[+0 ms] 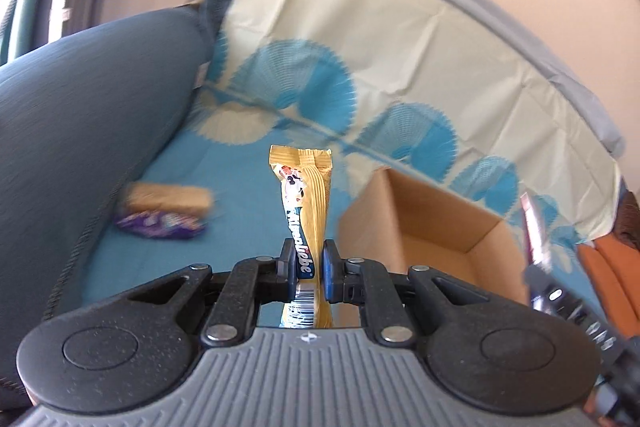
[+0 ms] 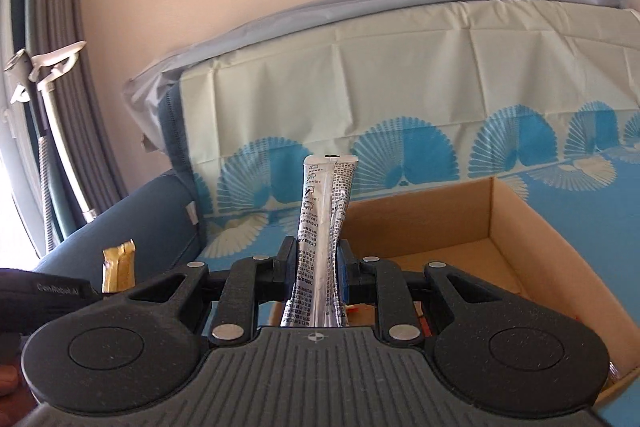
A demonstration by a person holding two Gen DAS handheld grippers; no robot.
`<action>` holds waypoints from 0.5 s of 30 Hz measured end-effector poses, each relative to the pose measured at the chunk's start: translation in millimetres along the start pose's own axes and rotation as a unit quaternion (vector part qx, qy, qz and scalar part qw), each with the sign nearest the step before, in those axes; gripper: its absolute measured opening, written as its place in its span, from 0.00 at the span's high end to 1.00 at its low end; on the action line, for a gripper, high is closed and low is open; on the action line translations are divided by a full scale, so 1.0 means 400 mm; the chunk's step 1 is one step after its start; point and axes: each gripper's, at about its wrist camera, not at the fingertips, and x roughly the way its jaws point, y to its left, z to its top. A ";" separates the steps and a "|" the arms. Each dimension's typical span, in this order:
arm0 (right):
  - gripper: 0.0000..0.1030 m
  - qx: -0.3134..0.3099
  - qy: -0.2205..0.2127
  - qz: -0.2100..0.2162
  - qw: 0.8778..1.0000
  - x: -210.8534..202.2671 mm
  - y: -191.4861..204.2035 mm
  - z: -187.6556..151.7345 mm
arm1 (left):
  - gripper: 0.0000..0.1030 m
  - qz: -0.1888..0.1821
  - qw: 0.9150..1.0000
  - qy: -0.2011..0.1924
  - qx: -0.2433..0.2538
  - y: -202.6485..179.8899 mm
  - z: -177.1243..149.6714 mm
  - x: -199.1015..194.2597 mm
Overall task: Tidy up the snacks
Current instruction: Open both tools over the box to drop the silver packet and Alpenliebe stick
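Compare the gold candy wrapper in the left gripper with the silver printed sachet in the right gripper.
The gold candy wrapper is glossy yellow-gold with a blue brand band; the silver printed sachet is metallic grey, covered in small black text. The wrapper's top end is crimped and flared; the sachet's top is flat and straight. Both stand upright, pinched low down, in the left gripper and the right gripper.

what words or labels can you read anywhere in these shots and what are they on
"Alpenliebe", partly hidden by the jaws: yellow snack packet in the left gripper.
"CenRobot.AI": black body of the left gripper, seen from the right wrist.
Dense print on the silver packet in the right gripper: too small to read.
Purple packet: blurred, unreadable.
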 end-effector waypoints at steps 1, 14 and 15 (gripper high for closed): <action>0.79 0.007 0.002 -0.011 1.000 0.003 -0.016 0.001 | 0.87 -0.011 1.000 -0.002 0.005 -0.037 0.010 0.012; 0.79 0.060 -0.007 -0.073 0.995 -0.005 -0.140 0.013 | 0.87 -0.107 0.990 -0.007 0.095 -0.377 0.035 0.146; 0.79 0.062 -0.007 -0.075 0.995 -0.006 -0.144 0.013 | 0.87 -0.109 0.989 -0.005 0.099 -0.388 0.030 0.151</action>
